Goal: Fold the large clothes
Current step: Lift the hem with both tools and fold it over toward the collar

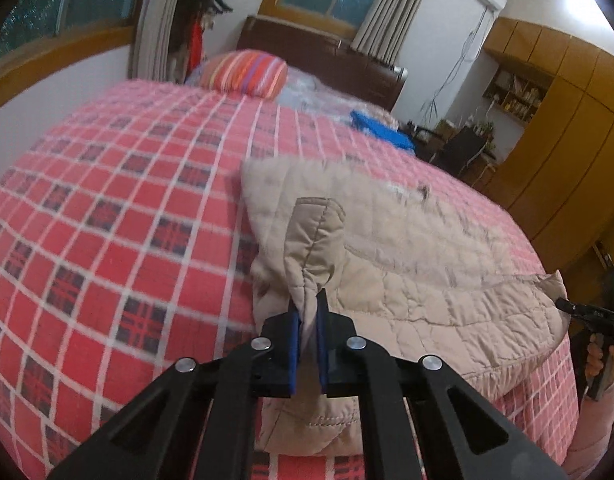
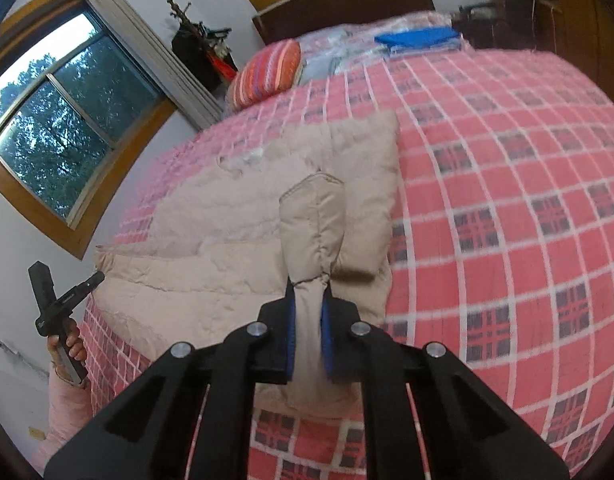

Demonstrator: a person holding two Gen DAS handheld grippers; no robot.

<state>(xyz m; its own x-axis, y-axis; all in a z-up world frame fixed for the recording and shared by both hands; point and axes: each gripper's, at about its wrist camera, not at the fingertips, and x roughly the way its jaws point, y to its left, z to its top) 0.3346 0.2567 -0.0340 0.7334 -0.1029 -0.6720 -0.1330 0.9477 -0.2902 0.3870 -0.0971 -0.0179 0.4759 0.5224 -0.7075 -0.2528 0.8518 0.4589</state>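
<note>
- Pinching a bunched fold of the beige quilted jacket, the left gripper has its blue-padded jaws nearly closed, only the thickness of the fabric between them.
- Right gripper, in its own view, likewise clamps a puffy gathered corner of the same jacket, jaws narrowed onto the cloth.
- The jacket lies spread on the red-and-white checked bedspread, near the bed's front edge; in the left wrist view it runs from the gripper toward 2 o'clock, and in the right wrist view toward 10 o'clock.
- At 3 o'clock in the left wrist view, the right hand grips its tool's handle beside the jacket's far corner.
- At 8 o'clock in the right wrist view, the left hand shows, with a pink sleeve below.
- A striped pillow sits at 12 o'clock near the headboard, with a blue folded item at 1 o'clock.
</note>
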